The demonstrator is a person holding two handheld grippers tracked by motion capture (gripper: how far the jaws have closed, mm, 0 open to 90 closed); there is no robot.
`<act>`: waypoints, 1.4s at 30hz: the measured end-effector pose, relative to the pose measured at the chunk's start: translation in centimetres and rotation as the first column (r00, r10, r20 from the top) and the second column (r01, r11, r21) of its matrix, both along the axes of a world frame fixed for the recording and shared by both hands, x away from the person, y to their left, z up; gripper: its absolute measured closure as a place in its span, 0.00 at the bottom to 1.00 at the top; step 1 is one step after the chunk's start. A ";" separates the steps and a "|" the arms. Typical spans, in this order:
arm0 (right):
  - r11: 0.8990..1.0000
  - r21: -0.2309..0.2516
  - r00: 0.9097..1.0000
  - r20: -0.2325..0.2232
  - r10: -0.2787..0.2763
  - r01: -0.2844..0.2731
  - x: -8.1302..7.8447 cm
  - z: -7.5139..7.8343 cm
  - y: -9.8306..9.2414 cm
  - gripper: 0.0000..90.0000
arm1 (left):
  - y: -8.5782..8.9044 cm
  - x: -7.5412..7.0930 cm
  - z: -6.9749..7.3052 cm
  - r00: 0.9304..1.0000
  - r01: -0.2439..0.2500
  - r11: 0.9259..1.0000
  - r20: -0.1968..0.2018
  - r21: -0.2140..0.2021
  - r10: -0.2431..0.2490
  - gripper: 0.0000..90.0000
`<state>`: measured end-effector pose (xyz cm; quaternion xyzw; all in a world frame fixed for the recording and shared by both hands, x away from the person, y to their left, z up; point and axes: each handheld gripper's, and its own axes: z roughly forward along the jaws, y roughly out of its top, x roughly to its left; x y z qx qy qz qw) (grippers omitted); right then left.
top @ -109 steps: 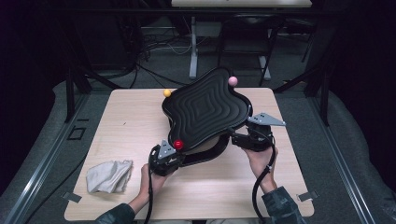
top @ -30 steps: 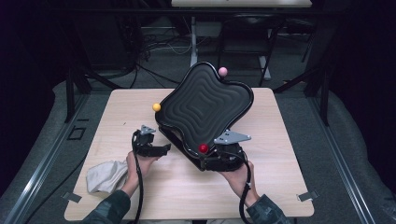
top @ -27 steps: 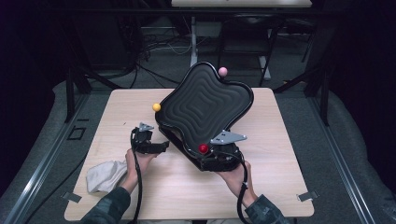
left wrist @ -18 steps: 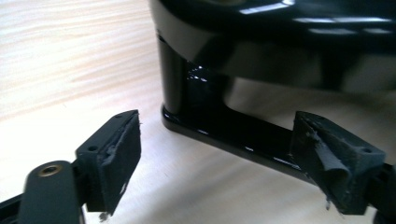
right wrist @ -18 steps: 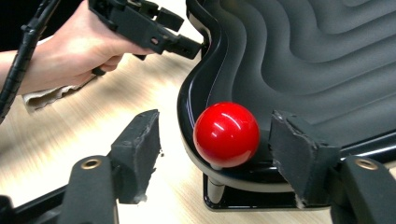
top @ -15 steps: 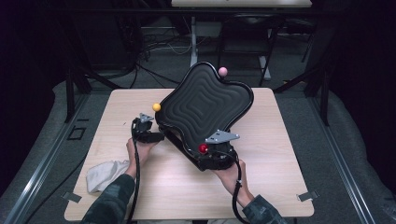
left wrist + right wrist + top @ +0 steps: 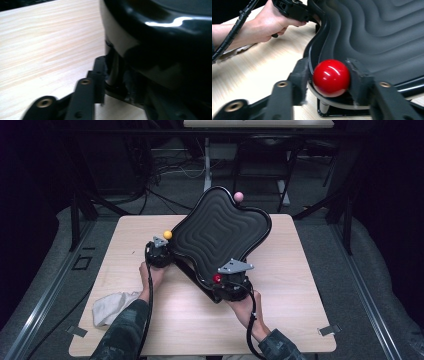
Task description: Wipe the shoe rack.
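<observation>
Presently catalogued: one black wavy tray (image 7: 220, 232), glossy-rimmed with concentric ripples across its face, standing tilted on a dark frame near the middle of the wooden table (image 7: 300, 285), its far edge raised and its near edge low toward the person. Three ball knobs sit on its rim: red knob (image 7: 331, 77) at the near corner, yellow knob (image 7: 167, 235) at the left corner, pink knob (image 7: 239, 196) at the far corner. Right gripper (image 7: 329, 80): jaws have just been closing and now bracket the red knob, one pad on each side, apparently pinching it together with the rim just below. Left gripper (image 7: 159, 251): jaws have likewise just been closing, set at the tray's left corner just under the yellow knob; in the left gripper view the tray's underside and a post of the frame lie between them, but whether the pads press is too dark to tell. Governing relation: the tray's long axis runs from near-right to far-left across the table, with the grippers at two neighbouring corners, so both hands are at the low side and any lift or tilt would likely pivot about the line between them. Also present: crumpled white cloth (image 7: 112, 305), lying near the table's left front corner, well apart from the tray.
</observation>
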<state>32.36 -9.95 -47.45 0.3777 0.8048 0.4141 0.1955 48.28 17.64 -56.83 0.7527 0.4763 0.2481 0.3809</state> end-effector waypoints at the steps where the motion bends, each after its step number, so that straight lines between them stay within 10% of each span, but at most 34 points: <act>1: 1.000 0.004 1.000 -0.001 0.001 -0.001 0.1 -0.1 -0.1 0.65 | 0.1 0.0 0.0 1.000 0.000 1.000 -0.004 -0.012 0.000 0.82; 23: 0.997 -0.005 0.997 0.004 -0.071 0.071 0.3 -0.2 -4.1 0.67 | -0.6 -5.8 0.3 0.997 -0.069 0.998 -0.039 -0.013 0.069 0.83; 42: 0.993 -0.007 0.992 0.040 -0.118 0.118 1.6 -0.4 -6.4 0.67 | 0.0 -12.0 0.0 1.000 -0.014 0.999 -0.019 -0.029 0.013 0.83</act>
